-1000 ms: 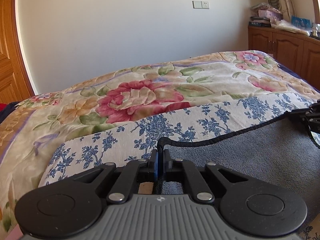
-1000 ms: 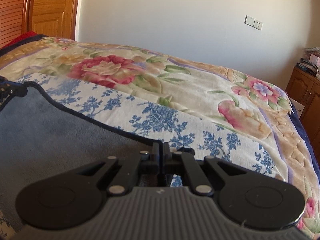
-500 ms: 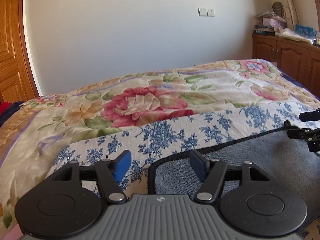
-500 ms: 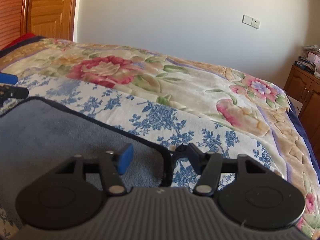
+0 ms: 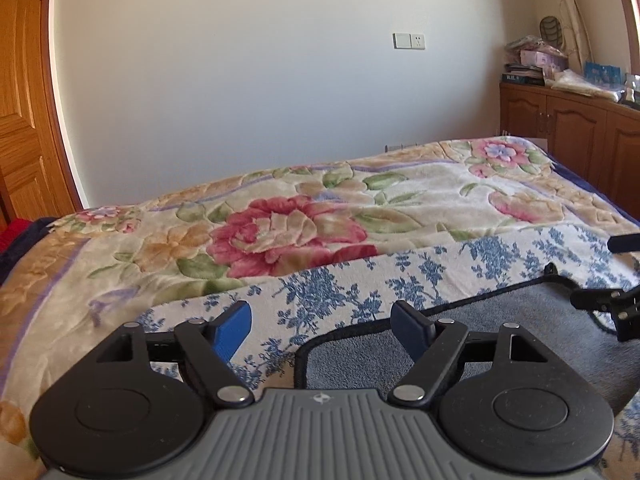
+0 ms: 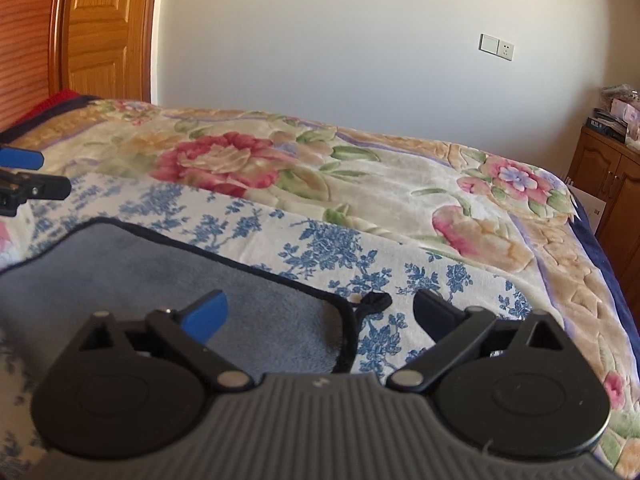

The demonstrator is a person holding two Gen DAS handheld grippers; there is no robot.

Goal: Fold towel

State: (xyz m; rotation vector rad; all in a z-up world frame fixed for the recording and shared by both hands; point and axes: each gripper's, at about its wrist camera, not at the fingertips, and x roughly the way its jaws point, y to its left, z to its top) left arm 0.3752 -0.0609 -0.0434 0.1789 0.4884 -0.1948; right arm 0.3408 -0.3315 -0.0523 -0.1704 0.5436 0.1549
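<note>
A grey-blue towel (image 5: 500,320) with a dark edge lies flat on a white cloth with blue flowers (image 5: 352,288) on the bed. It also shows in the right wrist view (image 6: 168,280). My left gripper (image 5: 322,326) is open, above the towel's far left corner, holding nothing. My right gripper (image 6: 320,312) is open, above the towel's far right corner, where a small black loop (image 6: 374,302) lies. The right gripper's tips show at the right edge of the left wrist view (image 5: 612,304). The left gripper's tips show at the left edge of the right wrist view (image 6: 24,176).
A floral blanket (image 5: 288,224) covers the bed beyond the towel. A white wall (image 5: 280,80) stands behind. A wooden cabinet (image 5: 568,128) with clutter on top is at the right, a wooden door (image 6: 108,28) at the left.
Both grippers have opened and let go of the towel's far corners. The towel has dropped flat onto the blue-flowered cloth, and both grippers have lifted slightly.
</note>
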